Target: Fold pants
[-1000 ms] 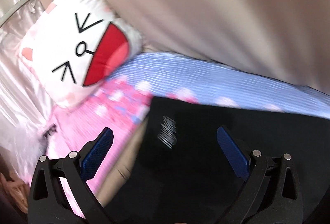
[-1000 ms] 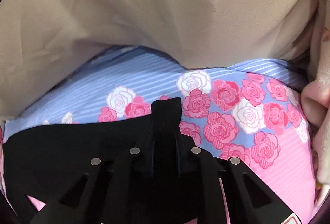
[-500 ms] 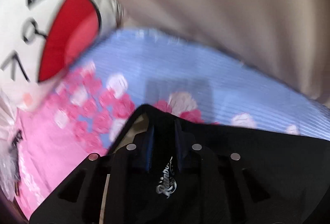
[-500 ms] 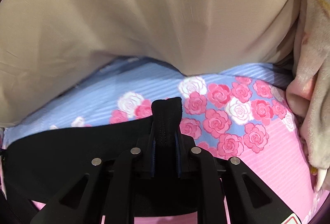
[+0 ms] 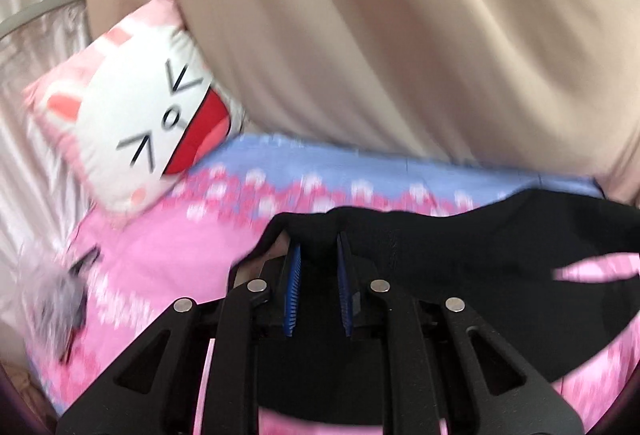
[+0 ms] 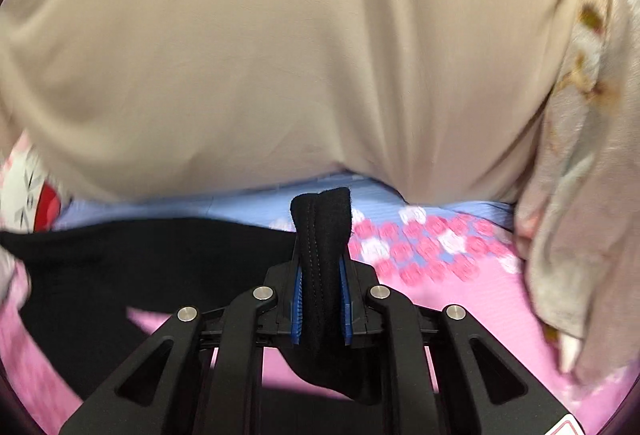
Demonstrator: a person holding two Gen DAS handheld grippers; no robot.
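Note:
The black pants (image 5: 460, 247) hang stretched between my two grippers above the pink and blue flowered bedsheet (image 5: 168, 235). My left gripper (image 5: 318, 255) is shut on the pants' edge near one end, its blue pads close together on the cloth. In the right wrist view my right gripper (image 6: 320, 259) is shut on a bunched, stitched edge of the pants (image 6: 322, 231), which sticks up between the pads. The rest of the cloth (image 6: 140, 259) runs off to the left and sags below.
The person's beige shirt (image 6: 300, 55) fills the upper part of both views. A white and pink cat-face pillow (image 5: 136, 123) lies at the left on the bed. A pale patterned blanket (image 6: 580, 195) hangs at the right. A dark small item (image 5: 68, 299) lies at the sheet's left edge.
My left gripper has gone from open over the pants to shut on their edge. Both grippers have lifted, so the pants now hang above the sheet.

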